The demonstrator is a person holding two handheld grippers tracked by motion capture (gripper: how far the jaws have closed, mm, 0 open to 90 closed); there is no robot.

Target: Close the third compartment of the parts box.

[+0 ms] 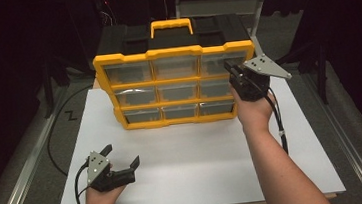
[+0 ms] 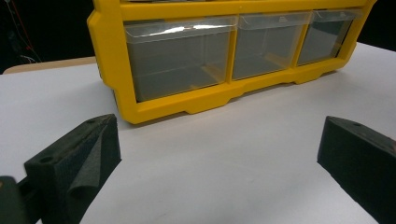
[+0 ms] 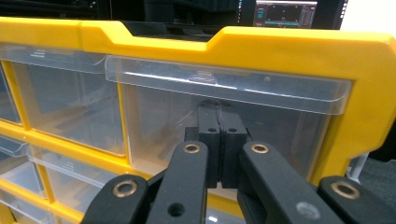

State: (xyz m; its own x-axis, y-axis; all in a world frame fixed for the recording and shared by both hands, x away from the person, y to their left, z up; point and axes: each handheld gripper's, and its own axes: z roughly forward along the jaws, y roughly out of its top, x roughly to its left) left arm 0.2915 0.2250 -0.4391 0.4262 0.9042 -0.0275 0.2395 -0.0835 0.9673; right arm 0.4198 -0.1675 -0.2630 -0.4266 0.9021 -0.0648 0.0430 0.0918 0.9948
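Dark room, white board (image 1: pixel 185 167) on a table, black all round. The yellow drawer cabinet (image 1: pixel 174 52) stands upright at the far edge of the board, black body and yellow carry handle (image 1: pixel 171 26) behind, nine clear drawers in a three-by-three grid facing the person. Target looks like the top right drawer (image 3: pixel 224 116): the right gripper (image 3: pixel 218 109) is pushed up against its clear front, jaws pressed together with nothing between them, tips just under the overhanging lip (image 3: pixel 229 86). In the high view the right gripper (image 1: pixel 231 72) sits at the cabinet's upper right corner, hand wrapped round it from below. Likely step: get the drawer open. To do it well, I'd hook the closed tips up under the lip and pull straight back along the drawer's axis, no twist, since the lip is thin clear plastic and will slip off or flex if the pull is skewed. Keep the pull slow; the cabinet is free-standing and could tip or slide forward. The left gripper (image 1: pixel 119 160) rests low on the near left of the board, well apart from the cabinet, jaws spread wide and empty, facing the bottom left drawer (image 2: pixel 180 58). It could brace the frame if the cabinet creeps.
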